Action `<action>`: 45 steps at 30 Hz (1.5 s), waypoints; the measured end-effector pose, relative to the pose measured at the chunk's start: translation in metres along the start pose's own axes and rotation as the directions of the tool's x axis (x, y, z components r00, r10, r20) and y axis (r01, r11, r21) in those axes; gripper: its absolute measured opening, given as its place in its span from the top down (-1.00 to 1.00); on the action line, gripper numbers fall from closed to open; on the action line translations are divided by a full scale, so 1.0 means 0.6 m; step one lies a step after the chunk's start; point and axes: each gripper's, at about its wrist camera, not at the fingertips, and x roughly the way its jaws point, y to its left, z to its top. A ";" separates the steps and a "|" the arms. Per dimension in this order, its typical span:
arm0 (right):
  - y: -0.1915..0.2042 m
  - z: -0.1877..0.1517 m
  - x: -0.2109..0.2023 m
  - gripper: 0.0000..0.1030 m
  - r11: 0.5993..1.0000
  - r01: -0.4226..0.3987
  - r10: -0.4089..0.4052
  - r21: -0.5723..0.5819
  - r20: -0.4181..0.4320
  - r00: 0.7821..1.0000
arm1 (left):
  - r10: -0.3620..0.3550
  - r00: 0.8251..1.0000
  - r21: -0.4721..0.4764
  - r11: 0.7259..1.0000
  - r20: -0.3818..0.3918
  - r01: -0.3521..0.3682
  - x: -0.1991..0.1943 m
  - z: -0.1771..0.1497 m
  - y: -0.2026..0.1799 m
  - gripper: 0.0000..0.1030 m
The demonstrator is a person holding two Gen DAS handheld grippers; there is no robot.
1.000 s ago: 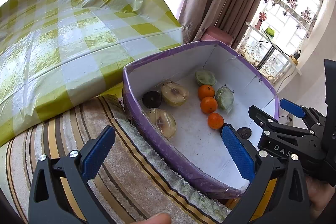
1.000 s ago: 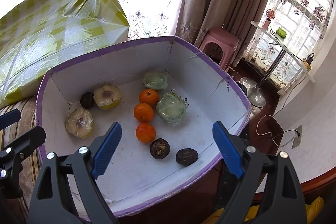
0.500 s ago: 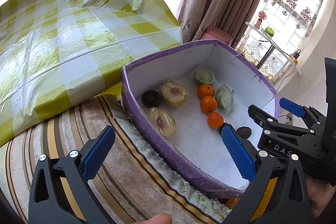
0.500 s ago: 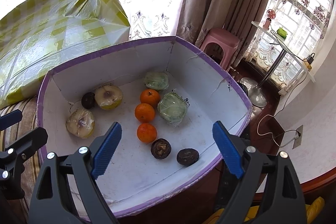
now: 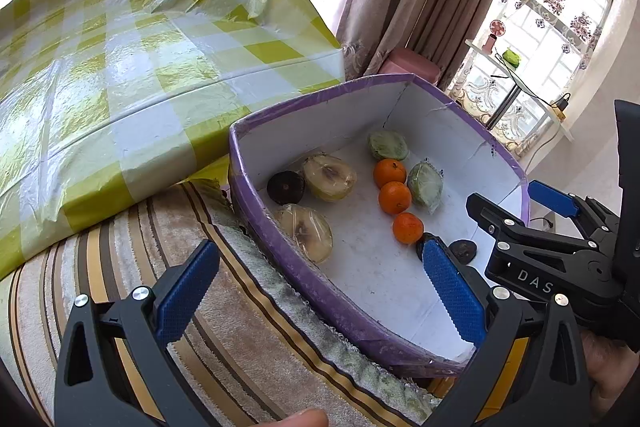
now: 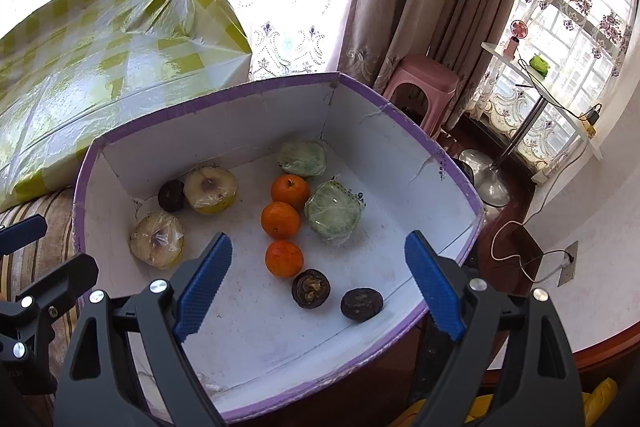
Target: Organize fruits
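A white box with a purple rim (image 6: 452, 163) (image 5: 280, 243) holds the fruit. Three oranges (image 6: 281, 220) (image 5: 395, 197) line up in its middle. Two green wrapped fruits (image 6: 333, 213) (image 5: 425, 182) lie to their right. Two wrapped pale halves (image 6: 211, 189) (image 5: 329, 177) and a dark fruit (image 6: 171, 195) (image 5: 285, 187) sit at the left. Two more dark fruits (image 6: 311, 287) lie near the front. My right gripper (image 6: 318, 285) hangs open above the box's near side, holding nothing. My left gripper (image 5: 318, 291) is open over the box's left rim, also holding nothing.
A bulky bundle in yellow-checked plastic (image 5: 132, 75) (image 6: 100, 75) rises behind the box at the left. The box rests on a striped brown cloth (image 5: 224, 327). A pink stool (image 6: 422, 83), curtains and a small white side table (image 6: 540, 83) stand at the right.
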 end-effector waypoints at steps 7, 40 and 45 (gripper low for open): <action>0.000 -0.001 0.000 -0.72 1.000 -0.001 0.001 0.002 0.000 1.000 | 0.000 1.000 0.003 1.000 -0.001 0.000 0.000 0.000 0.000 -0.92; 0.019 0.010 -0.016 -0.73 0.998 -0.052 0.052 0.025 0.015 0.999 | -0.039 0.997 -0.017 0.999 0.059 0.040 -0.074 0.015 0.037 -0.92; 0.147 0.024 -0.050 -0.86 0.968 -0.236 0.239 -0.086 0.024 0.971 | 0.106 0.990 -0.130 0.987 0.095 -0.093 -0.166 -0.024 0.156 -0.92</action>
